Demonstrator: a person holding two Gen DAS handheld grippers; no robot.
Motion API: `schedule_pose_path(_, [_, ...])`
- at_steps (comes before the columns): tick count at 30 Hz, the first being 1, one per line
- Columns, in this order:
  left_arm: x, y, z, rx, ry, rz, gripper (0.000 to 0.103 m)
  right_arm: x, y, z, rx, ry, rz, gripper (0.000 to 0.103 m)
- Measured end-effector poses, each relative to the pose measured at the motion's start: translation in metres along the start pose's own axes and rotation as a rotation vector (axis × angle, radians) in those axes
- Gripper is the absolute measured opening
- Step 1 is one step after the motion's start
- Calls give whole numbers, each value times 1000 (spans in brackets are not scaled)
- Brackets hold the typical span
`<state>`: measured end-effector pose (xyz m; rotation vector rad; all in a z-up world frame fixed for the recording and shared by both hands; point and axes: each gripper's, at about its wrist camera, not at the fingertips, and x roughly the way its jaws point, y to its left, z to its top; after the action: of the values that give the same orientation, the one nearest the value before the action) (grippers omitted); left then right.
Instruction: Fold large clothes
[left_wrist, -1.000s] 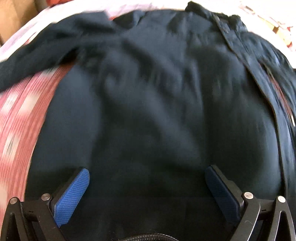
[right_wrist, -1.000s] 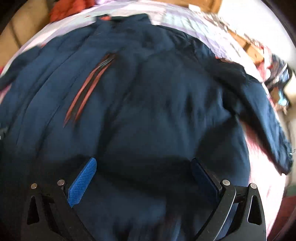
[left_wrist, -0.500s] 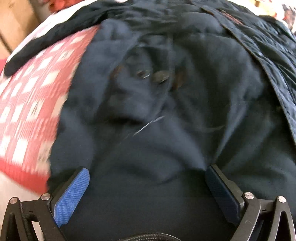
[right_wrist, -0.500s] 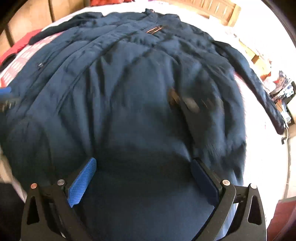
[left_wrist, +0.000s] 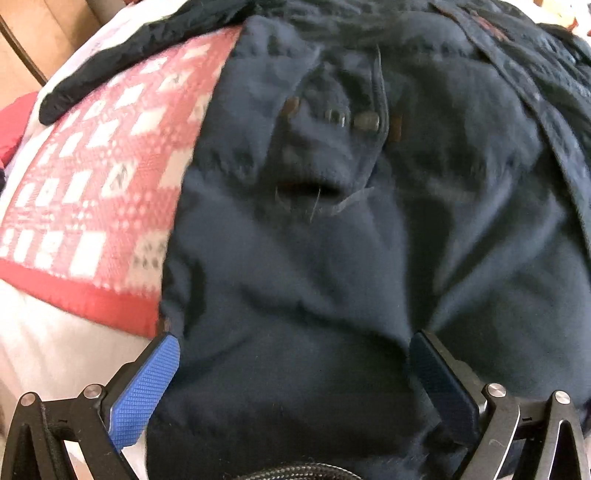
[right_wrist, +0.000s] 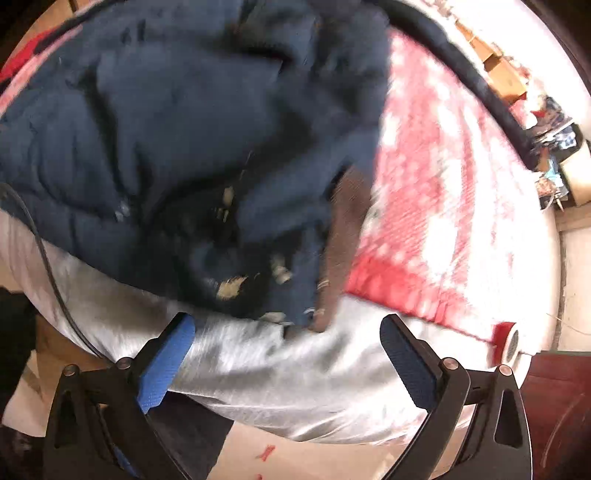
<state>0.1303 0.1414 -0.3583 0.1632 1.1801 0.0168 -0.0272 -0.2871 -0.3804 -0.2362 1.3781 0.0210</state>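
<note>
Both views are smeared by motion blur, and the fisheye lens bends their edges. Daylight from the right blows out the red patterned blanket (right_wrist: 443, 192) to glaring white, while the dark jacket (left_wrist: 332, 258) stays dim with soft folds.

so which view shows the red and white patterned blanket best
The left wrist view: the red and white blanket is fairly sharp there, its squares readable beside the dark jacket. The right wrist view shows it smeared by motion blur.
</note>
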Motion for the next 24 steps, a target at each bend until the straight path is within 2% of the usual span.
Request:
schedule_pose_path(2, [-13,-6,24,-3,-57,-10,103,-19,-9,11,27,-71,-4,103])
schedule_pose_path(5, [-24,-23,76,-12,-128,-34,103,-48,-18,52,19,-195,21,103])
schedule_pose_path(9, [-34,-68,171,14,-245,-102,103,-82,-30,109,-36,-328,60,103])
schedule_pose_path(10, [-36,-77,188,20,-266,-120,103,-87,-38,130,-31,-344,100,103])
schedule_pose_path(11, [-38,-89,208,27,-287,-142,103,-94,-44,137,-33,-340,146,103])
schedule_pose_path(13, [-35,-118,247,44,-308,-184,103,-106,-51,146,-87,-337,160,103])
schedule_pose_path(16, [-27,-158,290,78,-332,-235,103,-118,-60,122,-187,-271,130,103])
schedule_pose_path(18, [-21,-182,303,105,-339,-243,103,-121,-70,88,-173,-200,105,103])
schedule_pose_path(22, [-8,-217,300,119,-320,-281,103,-119,-104,18,12,-61,40,103])
schedule_pose_path(24, [1,-232,288,141,-300,-282,103,-120,-117,-7,118,-43,-19,103])
